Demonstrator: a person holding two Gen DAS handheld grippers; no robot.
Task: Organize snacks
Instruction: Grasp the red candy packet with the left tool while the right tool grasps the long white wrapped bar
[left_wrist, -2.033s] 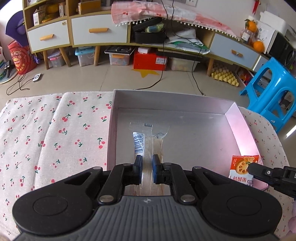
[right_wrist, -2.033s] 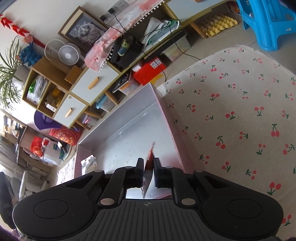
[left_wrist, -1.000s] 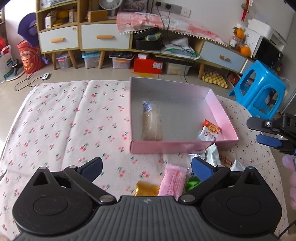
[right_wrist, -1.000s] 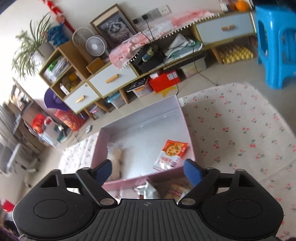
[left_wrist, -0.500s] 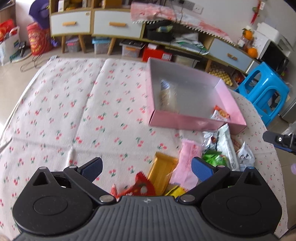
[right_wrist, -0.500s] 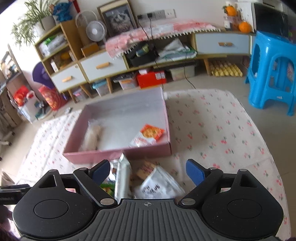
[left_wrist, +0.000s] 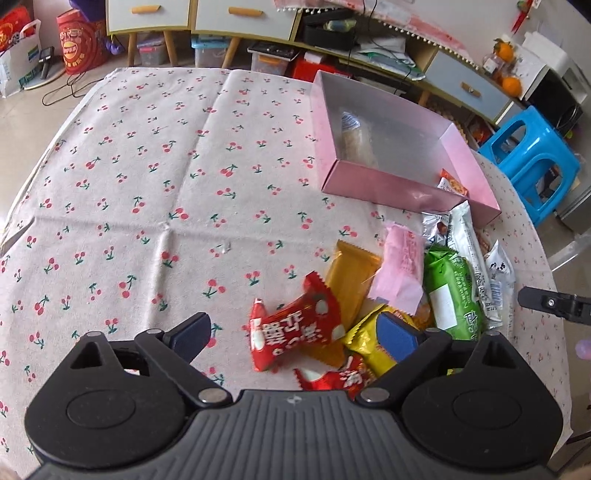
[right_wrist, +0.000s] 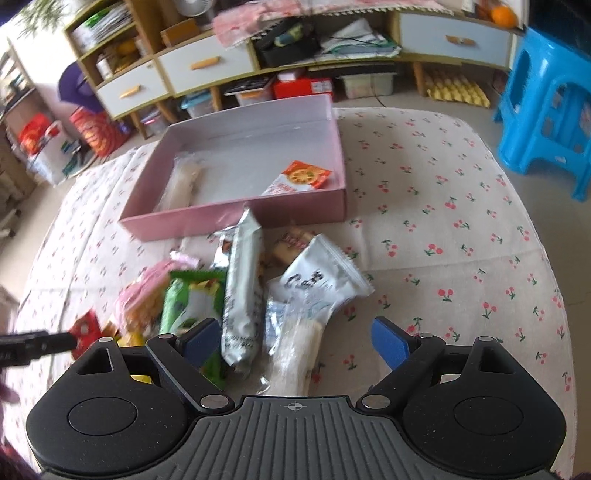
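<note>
A pink box (left_wrist: 388, 192) (right_wrist: 236, 218) on the cherry-print cloth holds a clear pale packet (left_wrist: 354, 140) (right_wrist: 184, 181) and an orange-white packet (left_wrist: 452, 184) (right_wrist: 299, 177). Loose snacks are piled in front of the box. My left gripper (left_wrist: 295, 334) hovers over the pile's left end, its jaws closing, with a red packet (left_wrist: 295, 328) lying between them, untouched by the pads. My right gripper (right_wrist: 295, 339) stands open over the pile's right end, above a clear packet (right_wrist: 295, 354) and beside a long silver packet (right_wrist: 240, 295).
The pile also has gold (left_wrist: 351, 273), pink (left_wrist: 402, 262), green (left_wrist: 450, 291) and white (right_wrist: 321, 280) packets. A blue stool (left_wrist: 532, 158) stands past the table's right edge. Low cabinets with drawers (right_wrist: 207, 66) line the far wall. Bare cloth (left_wrist: 147, 184) spreads to the left.
Both grippers let go of their packets in the box, opened wide and drew back. They now sit lower over the loose pile, and the left jaws have narrowed slightly.
</note>
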